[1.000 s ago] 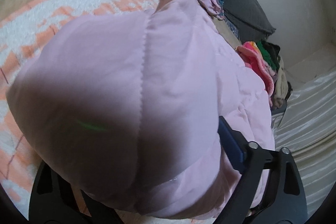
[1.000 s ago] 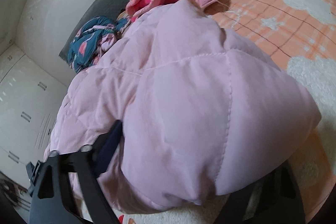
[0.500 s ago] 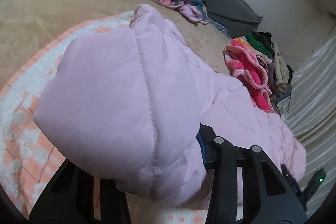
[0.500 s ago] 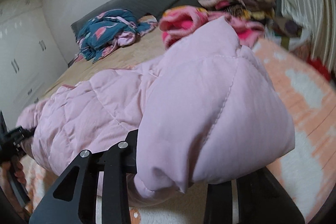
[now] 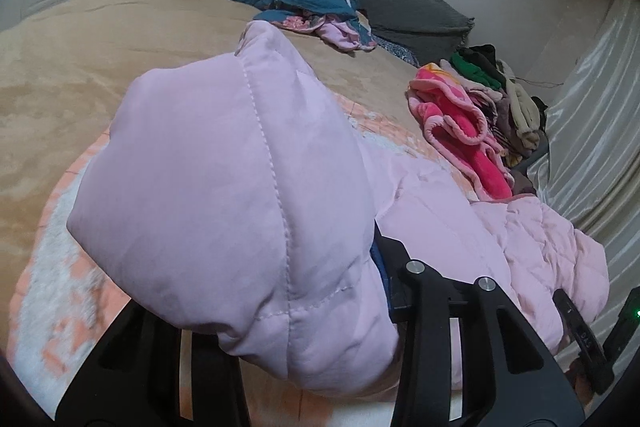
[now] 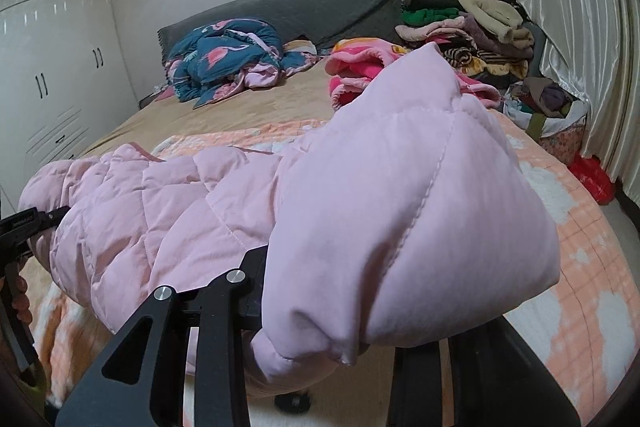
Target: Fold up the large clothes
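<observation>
A large quilted pale pink jacket (image 5: 224,187) hangs stretched between my two grippers above the bed. My left gripper (image 5: 288,311) is shut on one puffy corner of it, which bulges over the jaws and hides the fingertips. My right gripper (image 6: 340,307) is shut on the opposite corner of the pink jacket (image 6: 400,219), fingertips also hidden. The rest of the jacket spans between them, lifted off the orange and white blanket (image 6: 592,267). The right gripper shows at the edge of the left wrist view (image 5: 588,339).
The bed has a tan sheet (image 5: 80,59). A blue flamingo-print garment (image 6: 224,59) lies near the grey headboard pillow (image 6: 304,7). A pink fleece (image 5: 456,123) and a pile of folded clothes (image 6: 472,27) sit at the far side. A curtain (image 6: 572,27) and a basket (image 6: 556,119) stand beside the bed.
Both grippers have lifted and pulled back with the jacket, tilting up so the room shows. The jacket now hangs more stretched out between them.
</observation>
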A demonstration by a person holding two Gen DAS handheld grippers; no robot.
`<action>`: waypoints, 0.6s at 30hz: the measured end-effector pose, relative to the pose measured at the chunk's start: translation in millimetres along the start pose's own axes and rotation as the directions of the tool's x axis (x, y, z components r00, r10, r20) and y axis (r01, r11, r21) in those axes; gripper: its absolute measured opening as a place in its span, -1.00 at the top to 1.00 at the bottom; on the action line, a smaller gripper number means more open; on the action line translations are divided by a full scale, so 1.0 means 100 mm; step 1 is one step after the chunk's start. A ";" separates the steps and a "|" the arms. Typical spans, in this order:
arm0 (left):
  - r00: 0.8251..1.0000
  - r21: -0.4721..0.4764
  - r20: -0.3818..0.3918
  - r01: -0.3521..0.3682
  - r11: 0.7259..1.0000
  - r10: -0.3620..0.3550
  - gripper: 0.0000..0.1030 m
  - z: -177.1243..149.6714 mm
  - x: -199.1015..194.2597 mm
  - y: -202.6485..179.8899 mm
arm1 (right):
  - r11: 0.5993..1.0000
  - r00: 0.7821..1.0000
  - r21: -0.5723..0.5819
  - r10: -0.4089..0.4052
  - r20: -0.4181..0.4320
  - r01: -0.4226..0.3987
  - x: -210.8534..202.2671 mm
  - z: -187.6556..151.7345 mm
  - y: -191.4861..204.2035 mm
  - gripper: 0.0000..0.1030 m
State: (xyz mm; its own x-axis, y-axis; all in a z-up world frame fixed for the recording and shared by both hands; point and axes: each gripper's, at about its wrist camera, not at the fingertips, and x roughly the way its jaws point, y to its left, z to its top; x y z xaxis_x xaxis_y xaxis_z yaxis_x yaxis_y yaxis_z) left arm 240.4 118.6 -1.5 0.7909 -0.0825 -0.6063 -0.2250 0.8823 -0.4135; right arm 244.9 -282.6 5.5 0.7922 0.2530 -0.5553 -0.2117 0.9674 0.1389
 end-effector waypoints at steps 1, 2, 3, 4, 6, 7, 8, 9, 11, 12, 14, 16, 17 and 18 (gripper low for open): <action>1.000 0.008 0.002 -0.007 1.000 0.007 0.39 -0.04 -0.06 -0.01 | 1.000 1.000 -0.008 -0.001 0.001 0.001 -0.05 -0.02 0.02 0.40; 1.000 0.015 0.002 -0.012 1.000 0.012 0.39 -0.07 -0.09 -0.01 | 1.000 1.000 -0.015 -0.002 0.001 0.002 -0.11 -0.05 0.03 0.40; 1.000 0.023 0.001 -0.017 1.000 0.017 0.39 -0.10 -0.13 -0.02 | 1.000 1.000 -0.016 -0.003 0.001 0.003 -0.16 -0.08 0.04 0.40; 1.000 0.030 -0.001 -0.021 0.999 0.021 0.39 -0.13 -0.17 -0.02 | 1.000 1.000 -0.012 -0.003 0.001 0.003 -0.20 -0.11 0.03 0.40; 1.000 0.037 -0.010 -0.026 0.999 0.026 0.38 -0.19 -0.24 -0.02 | 1.000 1.000 -0.014 -0.005 0.002 0.005 -0.30 -0.18 0.06 0.40; 1.000 0.042 -0.011 -0.028 0.999 0.029 0.38 -0.22 -0.28 -0.02 | 1.000 1.000 -0.010 -0.004 0.002 0.004 -0.34 -0.21 0.06 0.40; 0.999 0.046 -0.012 -0.030 0.998 0.031 0.38 -0.24 -0.32 -0.02 | 1.000 1.000 -0.008 -0.003 0.001 0.003 -0.40 -0.25 0.07 0.40; 0.999 0.051 -0.012 -0.031 0.998 0.031 0.38 -0.26 -0.36 -0.02 | 1.000 1.000 -0.008 -0.003 0.000 0.003 -0.44 -0.28 0.07 0.40; 0.999 0.057 -0.015 -0.033 0.998 0.034 0.38 -0.31 -0.43 0.00 | 1.000 1.000 -0.007 -0.003 -0.006 0.003 -0.53 -0.36 0.08 0.40; 0.999 0.062 -0.016 -0.035 0.997 0.036 0.38 -0.35 -0.46 0.00 | 1.000 1.000 -0.004 -0.002 -0.008 0.002 -0.57 -0.39 0.08 0.40; 0.999 0.072 -0.020 -0.038 0.997 0.040 0.38 -0.41 -0.53 0.01 | 1.000 1.000 -0.002 -0.004 -0.012 0.004 -0.65 -0.46 0.08 0.40; 0.999 0.084 -0.023 -0.042 0.996 0.044 0.38 -0.47 -0.58 0.02 | 1.000 1.000 0.001 -0.006 -0.016 0.006 -0.69 -0.50 0.08 0.39; 0.999 0.088 -0.024 -0.044 0.995 0.047 0.38 -0.49 -0.59 0.03 | 1.000 1.000 0.003 -0.009 -0.021 0.009 -0.71 -0.54 0.07 0.39; 0.998 0.089 -0.029 -0.046 0.995 0.049 0.38 -0.52 -0.59 0.04 | 1.000 1.000 0.006 -0.012 -0.025 0.012 -0.72 -0.57 0.07 0.39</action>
State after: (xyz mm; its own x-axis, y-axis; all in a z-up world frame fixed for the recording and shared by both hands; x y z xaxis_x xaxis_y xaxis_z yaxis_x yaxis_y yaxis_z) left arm 162.9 103.1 -2.7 0.7623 -0.0526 -0.6451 -0.2099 0.9227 -0.3233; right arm 154.1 -294.0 0.0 0.7800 0.2416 -0.5772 -0.1988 0.9704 0.1374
